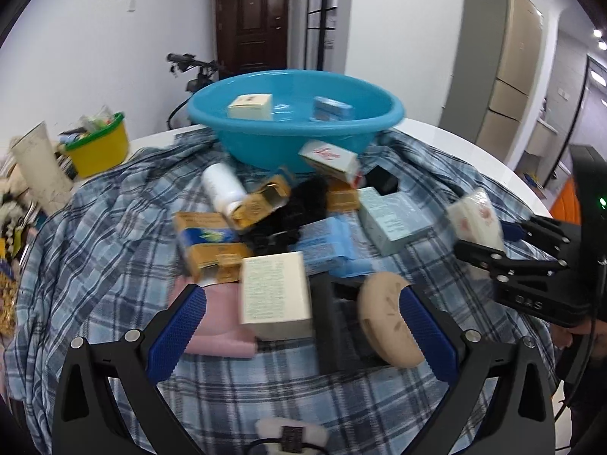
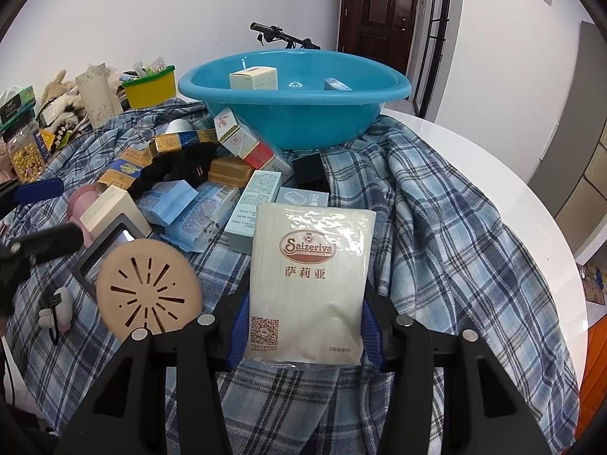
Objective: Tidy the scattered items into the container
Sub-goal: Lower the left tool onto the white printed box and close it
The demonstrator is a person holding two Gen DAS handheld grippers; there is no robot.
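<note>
A blue basin [image 1: 296, 129] stands at the back of the plaid cloth, with a cream box [image 1: 250, 106] and a blue box [image 1: 332, 108] inside it. In front of it lie scattered boxes, a white bottle [image 1: 222, 187] and a black hair tie [image 1: 299, 208]. My left gripper [image 1: 301, 297] is open wide over a cream box [image 1: 275, 295] and a tan round disc [image 1: 390, 318]. My right gripper [image 2: 307, 303] is shut on a white Saizeriya packet [image 2: 309, 284], held above the cloth on the right; the left wrist view shows that packet [image 1: 476, 220] too.
The plaid cloth [image 2: 455, 227] covers a round white table [image 2: 512, 182]. A yellow tub [image 1: 100, 144] with a green rim, a paper cup and snack bags crowd the left edge. A bicycle handlebar [image 2: 273, 34] stands behind the basin.
</note>
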